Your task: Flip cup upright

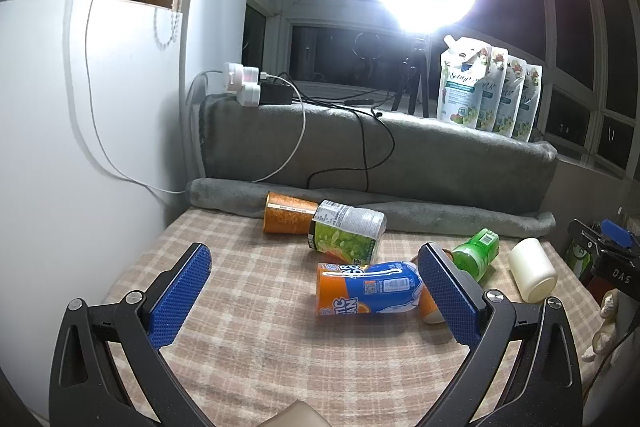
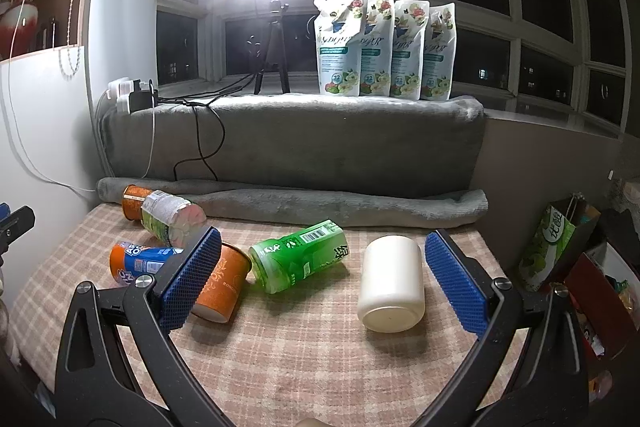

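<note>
The cream cup lies tipped right of the green bottle – likely light, smooth (slippery?); clasp its sides. Right gripper and left gripper gape wide, empty.

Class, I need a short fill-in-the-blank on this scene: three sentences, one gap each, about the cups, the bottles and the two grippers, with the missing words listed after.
1. The cream cup is lying on its ____ on the checked cloth.
2. Both the left gripper and the right gripper have their jaws ____.
3. The bottle lying between the cream cup and the orange cup is coloured ____.

Missing words: side; open; green
</note>
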`<state>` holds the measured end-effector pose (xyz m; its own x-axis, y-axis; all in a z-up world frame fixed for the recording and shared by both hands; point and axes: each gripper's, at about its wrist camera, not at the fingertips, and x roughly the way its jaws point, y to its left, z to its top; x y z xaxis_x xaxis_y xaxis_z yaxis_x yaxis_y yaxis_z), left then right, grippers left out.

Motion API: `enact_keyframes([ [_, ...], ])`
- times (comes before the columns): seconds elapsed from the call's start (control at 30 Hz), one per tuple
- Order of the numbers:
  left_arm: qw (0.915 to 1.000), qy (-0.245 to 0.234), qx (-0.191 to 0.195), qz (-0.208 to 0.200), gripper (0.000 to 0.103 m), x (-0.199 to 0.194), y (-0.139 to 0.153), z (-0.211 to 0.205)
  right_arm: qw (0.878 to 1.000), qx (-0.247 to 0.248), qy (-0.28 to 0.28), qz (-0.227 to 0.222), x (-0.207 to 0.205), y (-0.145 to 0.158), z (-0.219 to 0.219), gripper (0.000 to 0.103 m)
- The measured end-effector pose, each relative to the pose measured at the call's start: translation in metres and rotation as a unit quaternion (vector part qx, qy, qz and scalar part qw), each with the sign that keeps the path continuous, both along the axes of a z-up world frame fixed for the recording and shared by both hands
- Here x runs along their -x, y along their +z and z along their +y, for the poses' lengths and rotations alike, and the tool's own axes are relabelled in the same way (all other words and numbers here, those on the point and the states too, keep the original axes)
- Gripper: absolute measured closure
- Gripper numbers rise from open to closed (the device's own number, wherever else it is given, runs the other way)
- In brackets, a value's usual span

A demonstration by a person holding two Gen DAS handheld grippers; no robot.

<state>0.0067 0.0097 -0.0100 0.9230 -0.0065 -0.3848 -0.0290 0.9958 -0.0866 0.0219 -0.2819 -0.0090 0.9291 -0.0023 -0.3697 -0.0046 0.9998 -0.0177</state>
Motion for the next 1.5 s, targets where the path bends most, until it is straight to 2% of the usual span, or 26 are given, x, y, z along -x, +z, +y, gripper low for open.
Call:
enact_keyframes([
  [0.33, 0.9996, -0.007, 0.009, 0.024, 0.001, -0.006, -0.01, 0.007, 0.999, 0.009, 0.039, 0.03, -0.025, -0.007, 0.014, 0.0],
  [0.47, 0.9991, -0.006, 0.008, 0.041, 0.001, -0.007, -0.017, 0.013, 0.995, 0.02, 0.081, 0.049, -0.042, -0.009, 0.027, 0.0],
  [0.63, 0.9982, 0.002, 0.007, 0.06, 0.001, -0.006, -0.026, 0.025, 0.984, 0.053, 0.148, 0.085, -0.074, -0.011, 0.055, 0.0],
  [0.77, 0.9971, 0.012, 0.014, 0.073, 0.001, -0.006, -0.032, 0.036, 0.968, 0.08, 0.203, 0.123, -0.104, -0.015, 0.083, 0.0],
  [0.83, 0.9967, 0.016, 0.016, 0.078, 0.001, -0.007, -0.034, 0.041, 0.962, 0.093, 0.216, 0.135, -0.114, -0.017, 0.094, 0.0],
  [0.97, 0.9958, 0.019, 0.02, 0.087, 0.001, -0.009, -0.039, 0.046, 0.944, 0.125, 0.254, 0.172, -0.145, -0.024, 0.123, 0.0],
  [1.5, 0.9907, 0.024, 0.051, 0.124, 0.001, -0.008, -0.061, 0.068, 0.867, 0.254, 0.331, 0.273, -0.226, -0.06, 0.223, 0.0],
])
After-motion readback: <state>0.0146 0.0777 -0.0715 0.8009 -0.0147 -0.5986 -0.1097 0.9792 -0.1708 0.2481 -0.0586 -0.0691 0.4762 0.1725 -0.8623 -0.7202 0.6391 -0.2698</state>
